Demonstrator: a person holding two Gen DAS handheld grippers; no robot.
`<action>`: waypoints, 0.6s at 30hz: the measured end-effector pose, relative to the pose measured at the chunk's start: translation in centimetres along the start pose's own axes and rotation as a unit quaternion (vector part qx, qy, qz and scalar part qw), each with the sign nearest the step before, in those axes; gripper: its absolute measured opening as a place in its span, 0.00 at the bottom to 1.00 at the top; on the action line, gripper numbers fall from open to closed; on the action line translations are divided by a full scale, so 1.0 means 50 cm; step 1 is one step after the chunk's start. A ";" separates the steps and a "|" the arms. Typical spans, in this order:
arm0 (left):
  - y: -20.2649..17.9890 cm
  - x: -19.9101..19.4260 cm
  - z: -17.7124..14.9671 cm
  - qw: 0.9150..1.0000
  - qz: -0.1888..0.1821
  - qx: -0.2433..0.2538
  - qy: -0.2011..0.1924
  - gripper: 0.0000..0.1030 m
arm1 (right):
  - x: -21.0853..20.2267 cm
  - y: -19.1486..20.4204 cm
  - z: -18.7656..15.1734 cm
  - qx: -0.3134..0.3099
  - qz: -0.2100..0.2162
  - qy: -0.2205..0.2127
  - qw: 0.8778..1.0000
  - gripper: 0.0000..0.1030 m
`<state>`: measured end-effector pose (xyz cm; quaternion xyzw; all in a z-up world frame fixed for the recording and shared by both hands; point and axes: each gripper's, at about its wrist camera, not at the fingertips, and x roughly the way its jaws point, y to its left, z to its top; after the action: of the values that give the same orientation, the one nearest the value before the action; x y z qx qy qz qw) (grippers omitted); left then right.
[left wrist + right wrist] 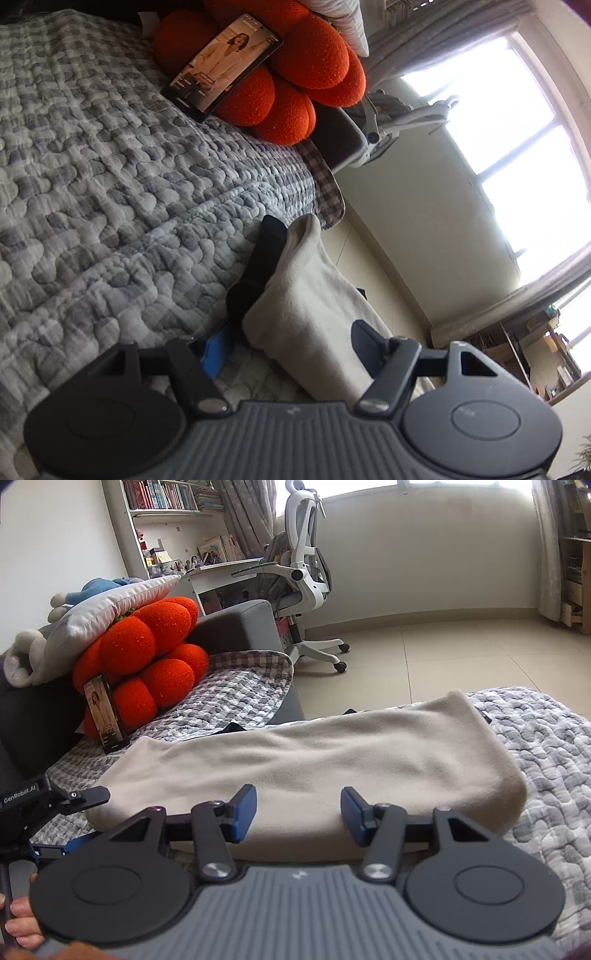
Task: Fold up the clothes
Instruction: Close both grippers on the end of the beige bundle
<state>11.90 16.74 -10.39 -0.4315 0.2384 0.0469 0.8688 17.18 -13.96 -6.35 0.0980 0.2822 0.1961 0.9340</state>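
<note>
Just ahead of the right gripper (298, 814), its blue-padded fingers (243, 812) stand wide apart and grip nothing, hanging over the near edge of a folded beige fleece garment (314, 760). The garment lies lengthwise across a grey-and-white quilted bedspread (546, 760) on the bed. At the left edge of the right wrist view the left gripper (83, 818) shows with one dark finger above the garment's end and a blue one lower down; a person's hand (20, 919) holds its handle.

In the left wrist view the left gripper (286, 345) also has its fingers spread, and the end of the garment (314, 306) lies between them; whether the pads touch the cloth cannot be told. A black piece of clothing (258, 266) sits just beside the garment's far end.

Further up the bed a black smartphone with a lit screen (105, 716) leans against an orange bobbled plush cushion (147, 664), with a white pillow (110, 609) on top of the cushion. Beyond the bed stand a white mesh office chair (306, 572) on a tiled floor (461, 646) and a white bookshelf (166, 502).
</note>
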 end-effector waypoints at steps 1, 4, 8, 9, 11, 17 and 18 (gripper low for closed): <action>-0.003 0.006 0.000 1.000 0.008 -0.005 -0.004 0.63 | 0.003 0.002 -0.002 -0.001 0.003 0.001 1.000 0.53; -0.017 0.017 -0.004 0.999 0.033 -0.006 -0.022 0.59 | 0.010 0.008 -0.002 -0.006 0.008 -0.001 1.000 0.53; -0.027 0.023 -0.016 0.996 0.074 -0.005 -0.049 0.42 | 0.018 0.017 0.003 -0.017 0.010 -0.015 1.000 0.49; -0.030 0.022 -0.021 0.995 0.077 -0.003 -0.057 0.39 | 0.022 0.018 0.006 -0.019 0.012 -0.018 1.000 0.43; -0.036 0.019 -0.030 0.994 0.082 0.002 -0.073 0.36 | 0.033 0.021 0.010 -0.019 0.013 -0.019 1.000 0.34; -0.058 0.009 -0.049 0.989 0.078 0.039 -0.117 0.29 | 0.072 0.018 0.019 0.007 0.026 -0.006 1.000 0.20; -0.062 0.006 -0.051 0.989 0.075 0.046 -0.122 0.28 | 0.078 0.018 0.021 0.012 0.028 -0.004 1.000 0.19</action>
<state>12.10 12.83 -9.58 -0.3631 0.1639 0.1538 0.9042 20.47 -11.58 -7.13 0.1177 0.2783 0.2187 0.9278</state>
